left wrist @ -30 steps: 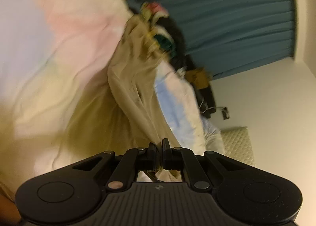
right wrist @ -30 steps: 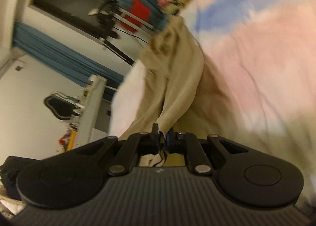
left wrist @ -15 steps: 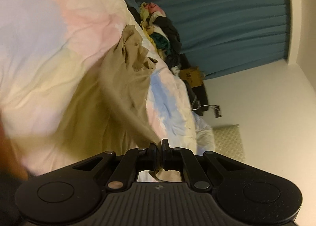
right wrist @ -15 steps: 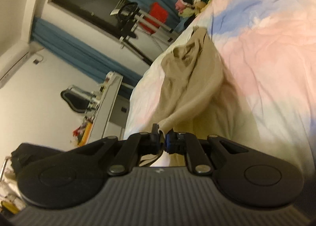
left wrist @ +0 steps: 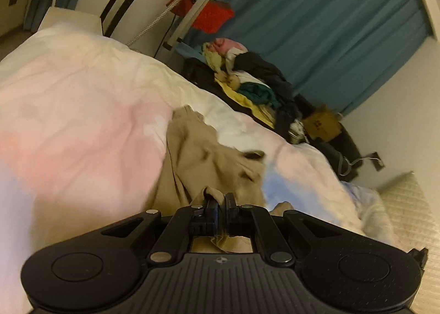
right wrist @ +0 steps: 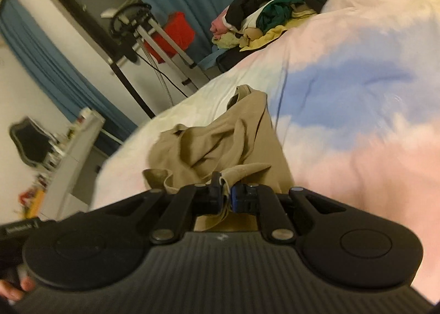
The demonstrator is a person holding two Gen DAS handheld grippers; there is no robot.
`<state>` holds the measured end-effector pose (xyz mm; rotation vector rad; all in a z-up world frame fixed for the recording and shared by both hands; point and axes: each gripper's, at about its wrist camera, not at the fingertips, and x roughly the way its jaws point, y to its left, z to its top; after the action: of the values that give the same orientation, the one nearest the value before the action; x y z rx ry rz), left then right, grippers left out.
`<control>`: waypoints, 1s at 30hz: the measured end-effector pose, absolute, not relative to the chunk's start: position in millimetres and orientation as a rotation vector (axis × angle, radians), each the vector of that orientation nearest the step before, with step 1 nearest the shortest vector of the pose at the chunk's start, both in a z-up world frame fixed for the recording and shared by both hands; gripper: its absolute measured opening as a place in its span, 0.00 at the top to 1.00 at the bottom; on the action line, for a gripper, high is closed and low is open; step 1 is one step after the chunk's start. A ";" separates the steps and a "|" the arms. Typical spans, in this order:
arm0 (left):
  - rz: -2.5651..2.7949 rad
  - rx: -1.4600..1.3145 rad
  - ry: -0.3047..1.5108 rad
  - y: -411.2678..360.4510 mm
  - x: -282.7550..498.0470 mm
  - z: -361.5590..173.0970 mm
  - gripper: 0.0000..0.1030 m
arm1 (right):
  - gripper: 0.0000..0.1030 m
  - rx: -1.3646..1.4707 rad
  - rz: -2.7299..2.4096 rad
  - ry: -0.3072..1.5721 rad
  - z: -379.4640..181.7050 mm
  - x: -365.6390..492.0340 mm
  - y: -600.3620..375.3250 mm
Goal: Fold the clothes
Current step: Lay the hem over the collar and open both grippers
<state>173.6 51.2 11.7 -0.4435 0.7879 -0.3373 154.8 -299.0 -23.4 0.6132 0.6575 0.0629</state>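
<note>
A beige garment (left wrist: 203, 157) lies bunched on a pastel pink, blue and white duvet (left wrist: 82, 121). My left gripper (left wrist: 222, 201) is shut on an edge of the garment, and cloth shows between and behind its fingers. In the right wrist view the same beige garment (right wrist: 220, 141) lies crumpled ahead on the duvet (right wrist: 357, 94). My right gripper (right wrist: 226, 193) is shut on another edge of it, with cloth pinched between the fingers.
A pile of mixed clothes (left wrist: 247, 80) sits beyond the bed's far edge, also in the right wrist view (right wrist: 275, 11). Behind it are teal curtains (left wrist: 330, 25), a metal rack with a red item (left wrist: 209, 14) and a cardboard box (left wrist: 321, 124).
Both grippers have swung down and level with the bed while keeping hold. The garment hung stretched and lifted before; now it lies slack and crumpled on the duvet.
</note>
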 end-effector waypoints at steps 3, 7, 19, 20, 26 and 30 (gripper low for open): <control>-0.297 -0.357 0.762 34.4 212.0 -12.2 0.95 | 0.90 0.542 0.077 0.666 -49.8 191.2 -294.1; -0.254 -0.282 0.785 18.6 244.8 -52.0 0.95 | 0.90 0.486 0.078 0.694 -82.2 219.1 -289.4; -0.248 -0.172 0.742 6.9 216.3 -46.7 0.53 | 0.63 0.382 0.056 0.643 -69.6 195.6 -279.2; -0.253 -0.167 0.734 7.3 205.3 -40.6 0.53 | 0.49 0.366 0.051 0.621 -62.1 186.5 -277.9; -0.271 -0.133 0.654 10.0 127.5 -1.0 0.31 | 0.25 0.324 0.045 0.499 -21.3 115.7 -272.0; -0.281 -0.103 0.579 7.0 70.1 21.3 0.21 | 0.25 0.327 0.044 0.438 -3.1 68.2 -263.7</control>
<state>70.1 7.0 21.3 -0.1029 0.5794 -0.2812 68.2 -263.7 -3.1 0.3274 0.4382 0.0443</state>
